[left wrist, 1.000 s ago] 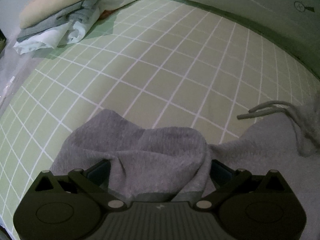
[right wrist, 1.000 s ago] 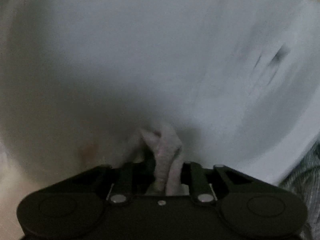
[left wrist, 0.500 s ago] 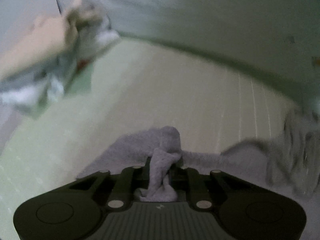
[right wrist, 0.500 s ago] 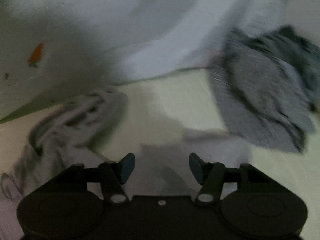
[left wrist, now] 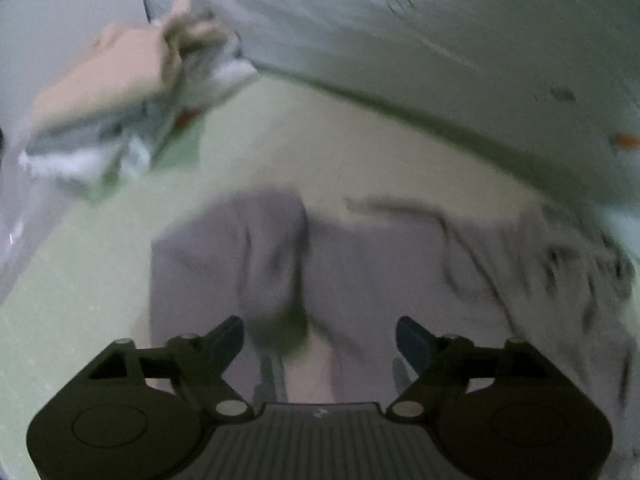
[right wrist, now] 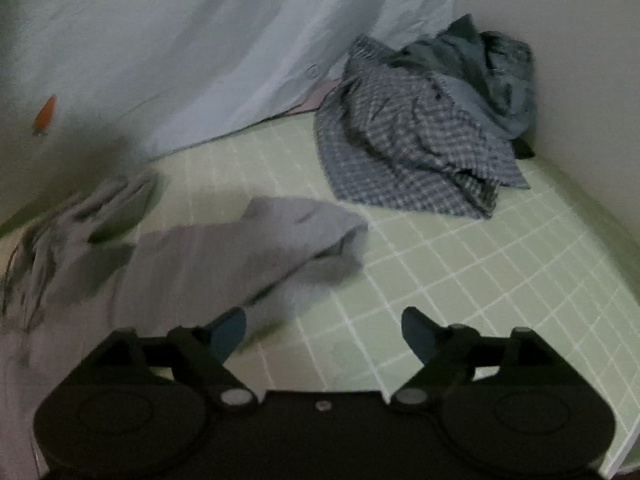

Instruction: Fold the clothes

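Observation:
A grey knit garment (left wrist: 360, 264) lies rumpled on the green checked mat (left wrist: 100, 264), blurred in the left wrist view. My left gripper (left wrist: 320, 338) hangs just above it, jaws opening wide, with cloth below them and nothing pinched. In the right wrist view the same grey garment (right wrist: 248, 248) spreads from the left edge to the middle, one folded end toward the right. My right gripper (right wrist: 324, 330) is near its lower edge, jaws opening, with nothing gripped; the left fingertip (right wrist: 230, 330) overlaps the cloth's edge.
A stack of folded clothes (left wrist: 116, 120), beige on top, sits at the mat's far left corner. A crumpled checked shirt and dark teal garment (right wrist: 432, 120) lie at the far right corner. A pale sheet (right wrist: 240, 40) drapes along the back. Bare mat (right wrist: 480, 280) lies to the right.
Both grippers let go of the grey cloth and spread wide. The left one pinched a fold half a second ago, then released it and rose. The right swung across toward the garment.

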`<state>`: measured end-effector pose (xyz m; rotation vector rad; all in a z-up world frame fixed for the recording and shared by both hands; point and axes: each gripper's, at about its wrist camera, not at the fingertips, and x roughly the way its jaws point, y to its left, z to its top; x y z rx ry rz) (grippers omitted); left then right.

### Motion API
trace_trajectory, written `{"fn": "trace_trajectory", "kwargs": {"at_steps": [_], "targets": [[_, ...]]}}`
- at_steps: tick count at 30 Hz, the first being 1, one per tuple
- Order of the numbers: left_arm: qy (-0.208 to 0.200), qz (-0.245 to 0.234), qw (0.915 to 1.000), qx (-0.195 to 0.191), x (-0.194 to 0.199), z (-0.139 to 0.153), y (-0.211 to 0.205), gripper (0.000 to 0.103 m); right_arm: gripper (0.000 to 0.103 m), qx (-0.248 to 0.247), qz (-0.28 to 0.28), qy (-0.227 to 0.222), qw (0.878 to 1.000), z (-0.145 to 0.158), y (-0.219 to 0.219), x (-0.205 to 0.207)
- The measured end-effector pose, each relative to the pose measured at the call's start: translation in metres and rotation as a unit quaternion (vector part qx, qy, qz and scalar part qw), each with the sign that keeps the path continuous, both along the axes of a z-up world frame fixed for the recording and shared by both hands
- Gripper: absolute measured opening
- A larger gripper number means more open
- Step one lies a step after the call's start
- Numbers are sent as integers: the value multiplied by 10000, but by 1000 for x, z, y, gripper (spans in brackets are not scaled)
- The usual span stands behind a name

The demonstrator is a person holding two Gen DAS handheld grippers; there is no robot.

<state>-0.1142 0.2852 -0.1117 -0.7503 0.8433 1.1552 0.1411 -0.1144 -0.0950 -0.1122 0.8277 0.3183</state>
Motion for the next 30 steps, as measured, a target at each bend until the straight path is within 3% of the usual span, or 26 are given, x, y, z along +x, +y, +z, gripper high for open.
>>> {"fn": "trace_trajectory", "kwargs": {"at_steps": [1, 2, 10, 16, 21, 23, 25, 29, 30], "targets": [[4, -25, 9999, -112, 1, -3, -13, 93, 101, -7, 97, -22, 10000, -2, 0, -2], [32, -86, 9998, -200, 4, -7, -26, 93, 103, 18, 187, -18, 9998, -4, 0, -4], [475, -505, 9943, -807, 25, -39, -107, 94, 103, 289, 660, 148, 9973, -22, -1, 7], [892, -326, 9913, -911, 35, -60, -137, 101, 103, 444, 830, 430, 9946, -37, -9, 44], [973, -33, 9909, -932, 40, -61, -141, 103, 102, 456, 1008, 596, 9921, -49, -5, 78], [972, 60, 9904, -979, 42, -61, -139, 103, 89, 434, 1024, 617, 9919, -52, 0, 89], [992, 113, 9901, -984, 44, -61, -137, 103, 68, 411, 1000, 708, 9916, -55, 7, 101], [1012, 234, 9895, -1009, 47, -62, -135, 103, 57, 161, 916, 814, 9923, -60, 13, 109], [1010, 265, 9893, -1021, 47, -62, -135, 103, 49, 153, 894, 819, 9925, -60, 12, 108]]}}
